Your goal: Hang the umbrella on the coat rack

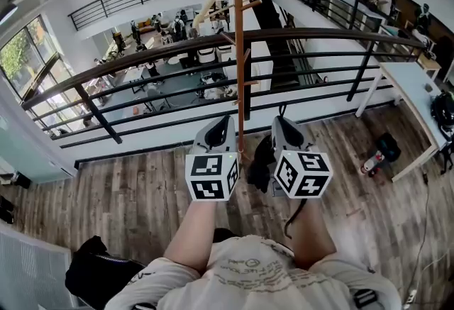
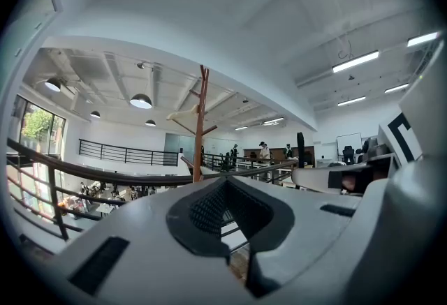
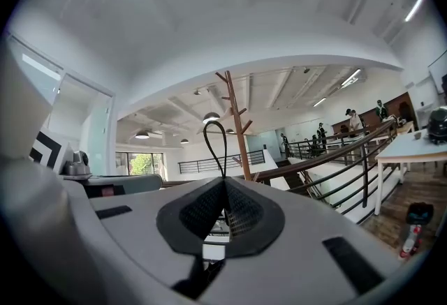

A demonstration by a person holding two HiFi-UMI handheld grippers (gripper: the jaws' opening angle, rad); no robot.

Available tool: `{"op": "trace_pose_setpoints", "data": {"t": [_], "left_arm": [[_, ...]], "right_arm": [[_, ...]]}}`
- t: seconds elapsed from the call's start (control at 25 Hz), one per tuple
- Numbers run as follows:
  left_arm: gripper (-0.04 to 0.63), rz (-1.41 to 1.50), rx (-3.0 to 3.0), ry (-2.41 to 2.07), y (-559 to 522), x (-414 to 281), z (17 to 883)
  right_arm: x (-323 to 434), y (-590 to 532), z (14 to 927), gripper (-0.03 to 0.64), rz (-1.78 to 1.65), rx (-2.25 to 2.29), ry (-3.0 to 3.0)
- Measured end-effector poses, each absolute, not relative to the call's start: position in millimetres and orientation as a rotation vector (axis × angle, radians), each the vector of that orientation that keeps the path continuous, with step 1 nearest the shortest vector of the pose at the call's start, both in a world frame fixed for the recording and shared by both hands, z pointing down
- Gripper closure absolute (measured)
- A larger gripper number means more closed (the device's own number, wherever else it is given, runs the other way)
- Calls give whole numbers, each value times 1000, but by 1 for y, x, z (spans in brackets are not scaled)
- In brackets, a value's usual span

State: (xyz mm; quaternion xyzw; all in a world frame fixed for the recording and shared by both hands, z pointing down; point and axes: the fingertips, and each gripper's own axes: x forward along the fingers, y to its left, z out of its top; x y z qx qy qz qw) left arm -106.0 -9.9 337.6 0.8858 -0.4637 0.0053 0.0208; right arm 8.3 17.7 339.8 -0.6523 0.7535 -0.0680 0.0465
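Pinching thin black cord loop (image 3: 215, 146) of the umbrella (image 1: 261, 163) in my clamped right gripper (image 3: 225, 185); left gripper (image 2: 225, 181) closed, empty; slim wooden coat rack (image 1: 238, 53), angled pegs.

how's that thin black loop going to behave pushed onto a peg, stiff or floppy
Probably springy rather than limp: the loop stands upright above the shut right gripper. It looks thin, so a coat rack peg may bend it aside. The umbrella hanging below likely swings.

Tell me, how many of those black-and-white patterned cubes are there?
2. The left cube sits on the left hand-held gripper, the right cube on the right hand-held gripper, either side of the coat rack pole. None seems hidden.
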Motion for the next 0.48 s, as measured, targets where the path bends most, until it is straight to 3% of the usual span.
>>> {"op": "trace_pose_setpoints", "data": {"t": [0.48], "left_arm": [[597, 57, 2769, -1390, -22, -48, 346]], "right_arm": [[54, 10, 348, 615, -218, -1995, 2306]]}}
